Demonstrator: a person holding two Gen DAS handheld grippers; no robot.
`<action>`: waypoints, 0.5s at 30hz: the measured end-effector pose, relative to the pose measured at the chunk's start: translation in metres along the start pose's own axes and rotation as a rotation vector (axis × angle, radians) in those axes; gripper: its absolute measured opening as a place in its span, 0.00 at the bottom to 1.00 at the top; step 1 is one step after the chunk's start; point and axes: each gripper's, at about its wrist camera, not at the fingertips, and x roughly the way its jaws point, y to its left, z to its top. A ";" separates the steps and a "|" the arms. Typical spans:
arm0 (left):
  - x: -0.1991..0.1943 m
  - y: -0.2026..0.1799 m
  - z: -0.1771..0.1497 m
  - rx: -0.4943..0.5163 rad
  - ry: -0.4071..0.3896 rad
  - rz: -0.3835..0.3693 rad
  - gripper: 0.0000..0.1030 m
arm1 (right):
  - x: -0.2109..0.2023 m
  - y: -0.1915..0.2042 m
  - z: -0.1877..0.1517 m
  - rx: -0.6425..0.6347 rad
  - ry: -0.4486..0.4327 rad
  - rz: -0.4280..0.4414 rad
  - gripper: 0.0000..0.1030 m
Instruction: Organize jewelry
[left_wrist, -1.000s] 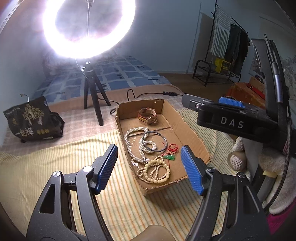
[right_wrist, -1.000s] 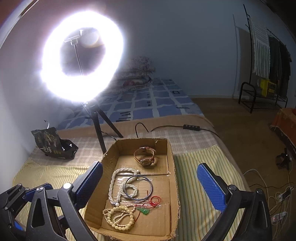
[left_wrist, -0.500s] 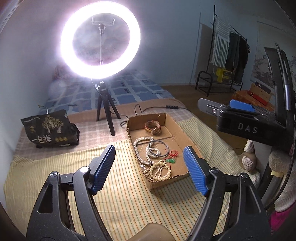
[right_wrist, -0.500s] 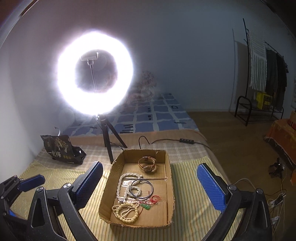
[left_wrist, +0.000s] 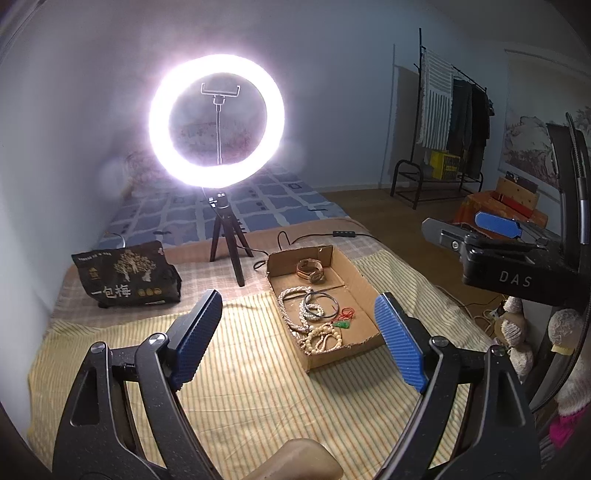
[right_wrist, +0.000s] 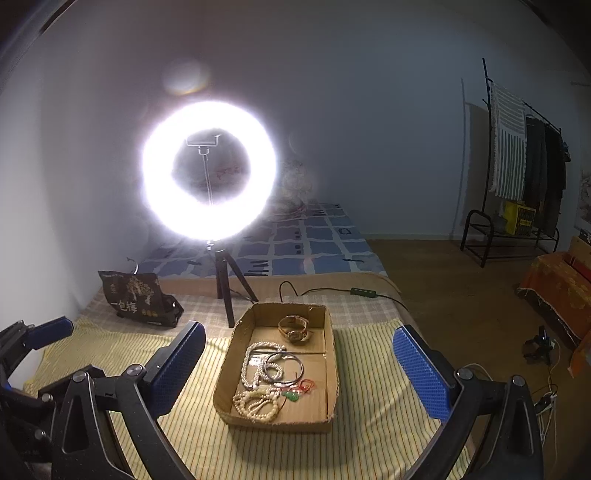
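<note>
Cardboard, open-topped and shallow, forms the tray (right_wrist: 330, 373) at the centre of this scene, resting on a yellow striped bedspread (right_wrist: 369, 435) laid over a bed. Inside the tray, a brown-strapped watch (right_wrist: 293, 328) lies at the end nearest the ring light (right_wrist: 208, 170), apart from the other pieces. Toward the tray's near end, a white pearl necklace (right_wrist: 255, 363) and a dark bangle (right_wrist: 284, 367) overlap, with a coil of cream beads (right_wrist: 256, 404) just in front of them and a green pendant on red cord (right_wrist: 293, 396) beside the beads.

Both tools hang above the bedspread, short of the tray. The left gripper (left_wrist: 299, 338) has its jaws spread wide and holds nothing; the tray sits beyond them, toward the right-hand finger. The right gripper (right_wrist: 299, 369) also has its jaws wide and empty, framing the tray between them.

Behind the tray, the ring light glows on a small black tripod (right_wrist: 229, 282), its cable trailing past the tray's far end. A black printed bag (right_wrist: 138, 299) sits left of the tripod. A clothes rack (right_wrist: 517, 184) stands against the far wall, well apart from the tray.
</note>
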 end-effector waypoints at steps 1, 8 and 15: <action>-0.003 -0.001 -0.001 0.004 -0.001 0.001 0.85 | -0.002 0.000 0.000 0.000 -0.002 0.000 1.00; -0.022 0.000 -0.008 0.029 -0.024 0.010 0.96 | -0.025 0.006 -0.009 -0.009 -0.029 0.013 1.00; -0.032 -0.001 -0.011 0.049 -0.041 0.029 0.99 | -0.037 0.009 -0.020 -0.016 -0.043 0.012 1.00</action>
